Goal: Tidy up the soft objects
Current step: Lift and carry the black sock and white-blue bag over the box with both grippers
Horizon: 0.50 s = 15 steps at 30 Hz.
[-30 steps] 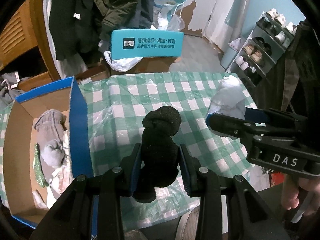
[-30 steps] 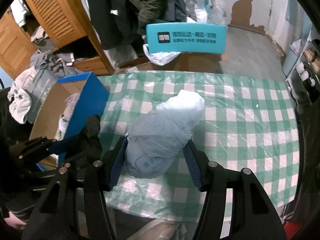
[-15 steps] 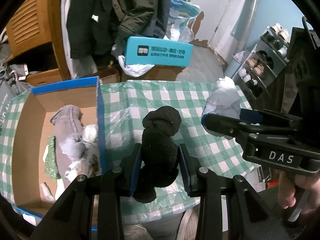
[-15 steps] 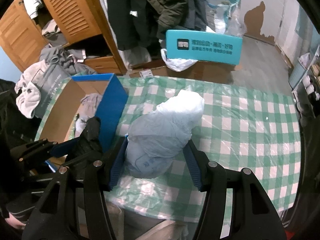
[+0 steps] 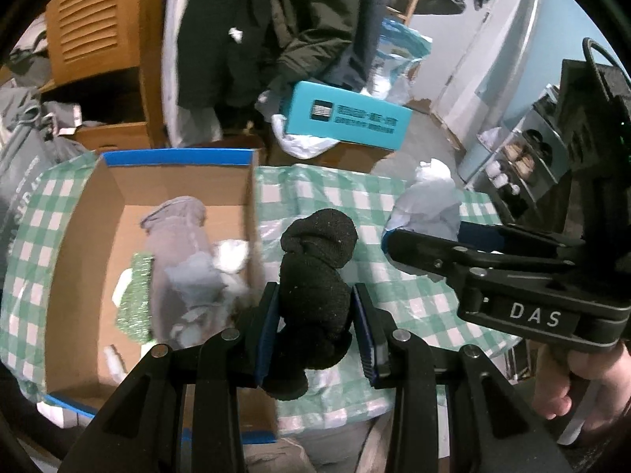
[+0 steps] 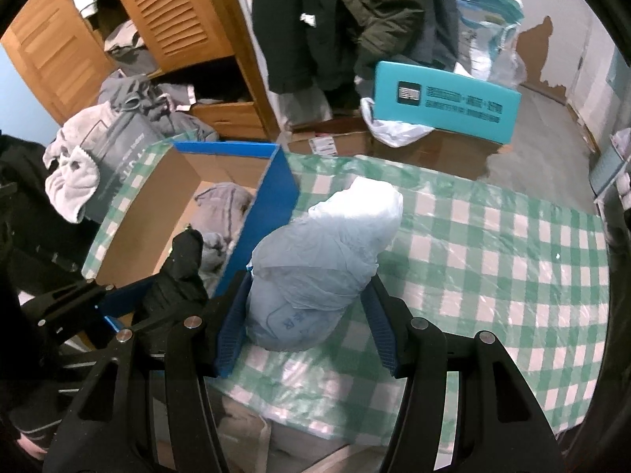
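Left gripper (image 5: pixel 315 327) clamped on black sock bundle (image 5: pixel 315 272), just beside cardboard box (image 5: pixel 252 205) wall. Right gripper (image 6: pixel 307 331) clamped on pale bagged bundle (image 6: pixel 319 260), above checked counter (image 6: pixel 493 260) near its front edge.

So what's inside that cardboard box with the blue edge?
Inside the cardboard box lie a grey garment, something white and a sparkly green piece. Whatever lies under them is covered.

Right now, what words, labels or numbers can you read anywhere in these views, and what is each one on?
"DAS": white letters on the body of the right gripper.
Teal box: a dark logo square and lines of dark print, too blurred to read.
Pale blue bundle: faint blue print near its lower end, unreadable.
Grey bag: lettering, unreadable.
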Available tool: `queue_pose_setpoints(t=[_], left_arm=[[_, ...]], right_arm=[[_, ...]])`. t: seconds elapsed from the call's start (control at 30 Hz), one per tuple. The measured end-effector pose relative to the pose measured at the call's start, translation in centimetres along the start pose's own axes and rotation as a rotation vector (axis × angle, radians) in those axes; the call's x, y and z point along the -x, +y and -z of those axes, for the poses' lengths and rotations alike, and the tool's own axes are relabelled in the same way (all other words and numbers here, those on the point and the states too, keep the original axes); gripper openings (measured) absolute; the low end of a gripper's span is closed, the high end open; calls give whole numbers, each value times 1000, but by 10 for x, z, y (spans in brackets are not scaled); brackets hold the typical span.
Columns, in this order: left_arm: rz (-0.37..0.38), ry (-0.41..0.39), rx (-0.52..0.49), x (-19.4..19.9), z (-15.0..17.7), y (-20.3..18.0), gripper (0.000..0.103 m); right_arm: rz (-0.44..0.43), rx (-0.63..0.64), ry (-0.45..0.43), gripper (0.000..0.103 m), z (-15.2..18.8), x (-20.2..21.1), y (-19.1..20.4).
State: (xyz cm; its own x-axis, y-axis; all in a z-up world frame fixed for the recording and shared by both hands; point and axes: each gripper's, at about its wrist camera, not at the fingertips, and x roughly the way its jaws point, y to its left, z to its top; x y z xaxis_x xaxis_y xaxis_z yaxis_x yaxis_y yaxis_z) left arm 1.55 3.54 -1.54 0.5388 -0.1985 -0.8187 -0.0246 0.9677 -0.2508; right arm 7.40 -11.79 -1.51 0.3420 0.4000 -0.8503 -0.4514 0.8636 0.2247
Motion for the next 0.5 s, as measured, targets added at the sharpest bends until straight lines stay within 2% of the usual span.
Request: queue_pose_setpoints(t=[0.07, 0.17, 0.5], left_arm=[[-25, -2, 4, 1, 2, 8, 36], [-15, 2, 40, 3, 4, 26, 36], [-65, -6, 133, 11, 9, 82, 36]], right_arm=[[-3, 13, 8, 58, -3, -5, 7], [-9, 34, 20, 58, -6, -13, 19], [-38, 108, 61, 58, -19, -38, 58]])
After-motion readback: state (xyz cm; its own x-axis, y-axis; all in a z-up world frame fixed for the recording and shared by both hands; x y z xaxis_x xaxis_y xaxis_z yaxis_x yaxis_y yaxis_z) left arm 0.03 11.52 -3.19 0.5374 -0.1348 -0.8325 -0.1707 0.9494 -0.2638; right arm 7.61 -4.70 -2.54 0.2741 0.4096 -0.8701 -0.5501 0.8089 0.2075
